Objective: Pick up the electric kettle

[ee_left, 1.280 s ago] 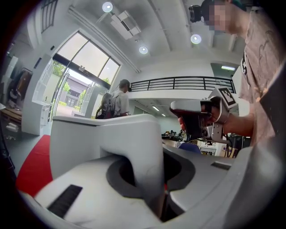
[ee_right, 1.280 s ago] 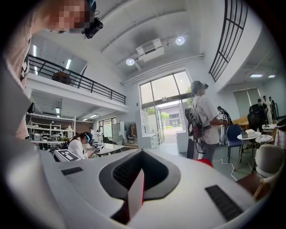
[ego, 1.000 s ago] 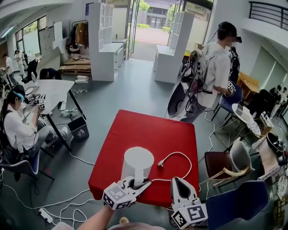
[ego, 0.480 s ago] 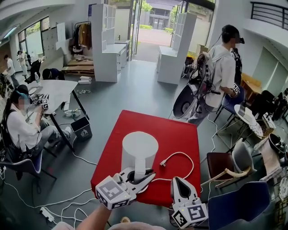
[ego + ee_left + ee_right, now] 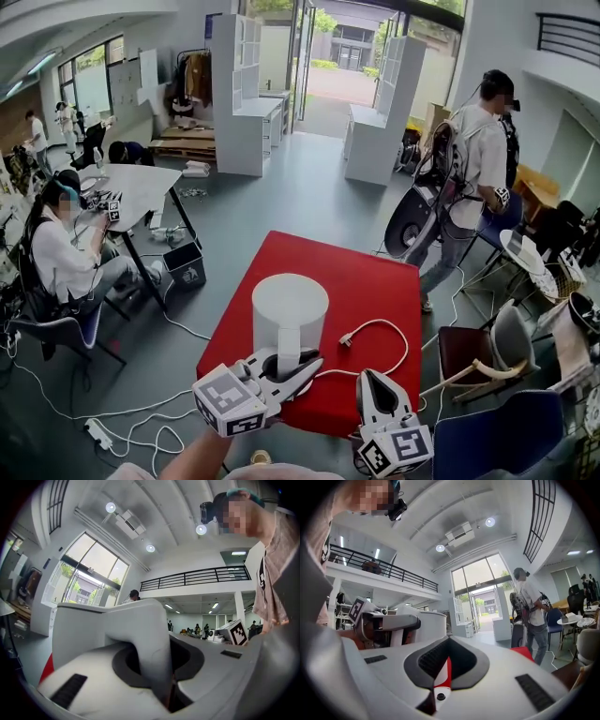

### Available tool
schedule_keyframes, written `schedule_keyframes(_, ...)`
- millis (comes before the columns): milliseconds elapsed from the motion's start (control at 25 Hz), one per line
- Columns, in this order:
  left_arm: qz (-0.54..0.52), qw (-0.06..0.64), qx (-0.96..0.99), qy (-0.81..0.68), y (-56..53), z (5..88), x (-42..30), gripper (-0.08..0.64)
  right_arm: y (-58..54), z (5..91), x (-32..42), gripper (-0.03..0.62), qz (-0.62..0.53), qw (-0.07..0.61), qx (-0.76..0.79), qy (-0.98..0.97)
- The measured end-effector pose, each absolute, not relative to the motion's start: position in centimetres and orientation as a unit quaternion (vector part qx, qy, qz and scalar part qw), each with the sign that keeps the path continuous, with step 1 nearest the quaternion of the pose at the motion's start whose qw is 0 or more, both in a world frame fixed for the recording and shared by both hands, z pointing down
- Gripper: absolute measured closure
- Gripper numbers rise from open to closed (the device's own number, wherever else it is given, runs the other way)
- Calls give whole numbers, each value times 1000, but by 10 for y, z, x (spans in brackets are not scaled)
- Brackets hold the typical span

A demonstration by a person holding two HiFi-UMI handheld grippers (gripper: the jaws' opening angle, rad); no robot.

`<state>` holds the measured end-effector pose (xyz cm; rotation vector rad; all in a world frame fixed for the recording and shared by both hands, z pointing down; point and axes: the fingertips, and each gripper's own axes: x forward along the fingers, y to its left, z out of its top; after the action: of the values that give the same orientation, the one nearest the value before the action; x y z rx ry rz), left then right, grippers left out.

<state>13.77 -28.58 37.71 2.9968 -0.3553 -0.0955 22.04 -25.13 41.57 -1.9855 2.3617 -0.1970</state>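
Observation:
The white electric kettle hangs above the near edge of the red table. My left gripper is shut on its handle, which fills the space between the jaws in the left gripper view, handle in front and kettle body behind. A white power cord with its plug lies on the table to the right. My right gripper is lower right of the kettle, shut and empty. From the right gripper view its jaws meet, with the kettle off to the left.
A standing person is beyond the table's far right corner. Chairs and a blue seat crowd the right side. A seated person works at a white table on the left. Cables trail on the floor near left.
My left gripper has risen with the kettle in it, lifting the kettle off the table. The right gripper has stayed where it was.

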Motion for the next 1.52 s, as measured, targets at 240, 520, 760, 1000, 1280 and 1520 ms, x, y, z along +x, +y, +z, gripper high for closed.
schedule_keyframes(240,-40,65,984,-162,-263,372,113,508,-236,417,203,574,-68,24,-607,791)
schedule_keyframes(520,-41,62,973,-219,-219,363,95,508,-211,423,193,574,-79,29,-564,821)
schedule_keyframes(760,-39,58,967,-245,-184,357,70,508,-194,422,172,574,-82,36,-545,834)
schedule_keyframes(1000,-44,59,965,-250,-156,357,49,508,-174,420,149,574,-78,46,-539,837)
schedule_keyframes(1280,-52,58,966,-248,-124,353,14,509,-147,408,114,574,-68,48,-540,837)
schedule_keyframes(1520,-55,53,966,-248,-93,356,-20,509,-101,402,88,574,-60,44,-552,831)
